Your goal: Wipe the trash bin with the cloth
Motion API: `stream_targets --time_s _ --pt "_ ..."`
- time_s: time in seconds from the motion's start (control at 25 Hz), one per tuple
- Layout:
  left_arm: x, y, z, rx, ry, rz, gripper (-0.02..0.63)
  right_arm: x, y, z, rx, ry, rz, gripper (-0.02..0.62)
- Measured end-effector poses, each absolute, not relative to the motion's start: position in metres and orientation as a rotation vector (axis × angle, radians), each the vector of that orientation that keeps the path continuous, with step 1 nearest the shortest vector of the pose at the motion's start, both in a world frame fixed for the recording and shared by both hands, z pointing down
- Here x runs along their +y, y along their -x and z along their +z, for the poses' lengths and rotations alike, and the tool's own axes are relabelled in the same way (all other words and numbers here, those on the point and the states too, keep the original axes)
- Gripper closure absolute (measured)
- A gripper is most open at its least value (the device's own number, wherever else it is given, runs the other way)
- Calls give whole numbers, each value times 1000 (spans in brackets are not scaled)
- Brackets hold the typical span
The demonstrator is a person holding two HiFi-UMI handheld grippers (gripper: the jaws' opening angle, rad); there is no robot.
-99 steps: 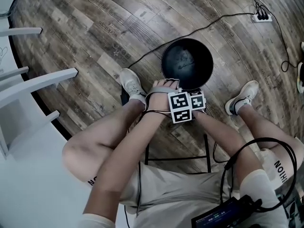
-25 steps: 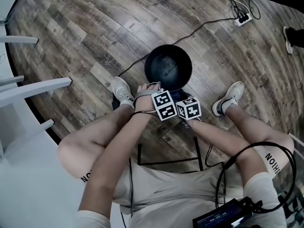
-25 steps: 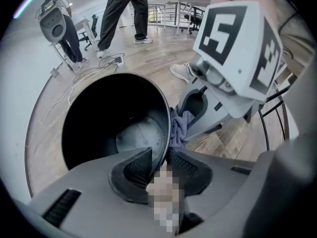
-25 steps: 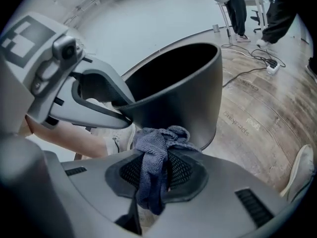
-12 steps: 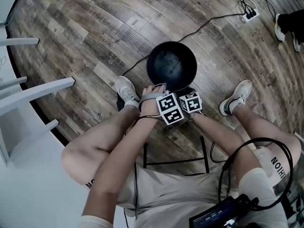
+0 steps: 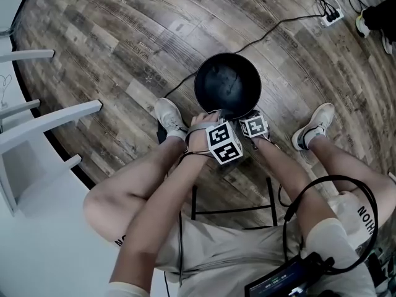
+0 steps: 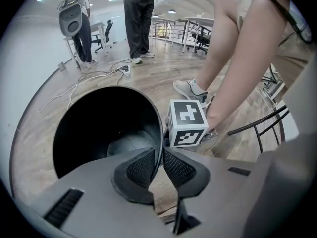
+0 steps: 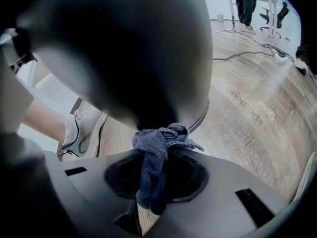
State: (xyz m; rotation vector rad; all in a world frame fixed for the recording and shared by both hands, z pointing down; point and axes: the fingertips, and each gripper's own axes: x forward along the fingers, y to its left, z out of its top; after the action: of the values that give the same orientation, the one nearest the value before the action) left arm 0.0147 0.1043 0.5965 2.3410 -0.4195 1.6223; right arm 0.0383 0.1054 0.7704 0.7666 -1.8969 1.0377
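Trash bin [image 6: 228,85], black, round and open at the top, stands on the wood-plank floor [image 6: 111,48] just ahead of our feet, between our left sneaker [image 6: 168,116] and our right sneaker [image 6: 314,125], nearer the left one. We are bent over it with both tools at its near side, their marker cubes almost touching one another just below the rim in the head view. Our left gripper [image 7: 161,155] points steeply down onto the near rim. Its jaws have just been closing, and the thin wall of the bin runs up between the two ribbed pads, one pad inside the bin and one outside, both lying against it. Past that pinch we see down into the dark interior, where the bottom shows a dull sheen. Our right gripper [image 8: 153,170] is clamped on a blue-grey knitted cloth [image 8: 157,139]. The cloth hangs down between the pads and bunches above them, and the bunch meets the outer wall of the bin low down, close to where the base meets the floor. A black cable [image 6: 272,33] trails across the planks from behind the bin to a white power strip [image 6: 329,17], well apart at the far right. In the left gripper view a person in dark trousers [image 7: 137,19] stands far off across the room.
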Motion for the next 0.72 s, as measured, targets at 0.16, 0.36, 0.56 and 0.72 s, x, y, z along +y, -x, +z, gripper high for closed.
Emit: stream_targets --time_s 0.16,0.36,0.56,0.72 --pt "115 -14 588 -319 -2430 1555 488 117 -42 759 -1923 -720 1059 518" --pt "110 -7 566 -295 -2592 1517 474 130 -54 733 -1948 -685 1056 518" --pt "103 18 569 -199 -2657 1628 465 131 -58 697 -1993 -708 1056 518" --pt "103 40 585 -157 -2650 1722 465 133 -47 663 -2063 -689 1047 518"
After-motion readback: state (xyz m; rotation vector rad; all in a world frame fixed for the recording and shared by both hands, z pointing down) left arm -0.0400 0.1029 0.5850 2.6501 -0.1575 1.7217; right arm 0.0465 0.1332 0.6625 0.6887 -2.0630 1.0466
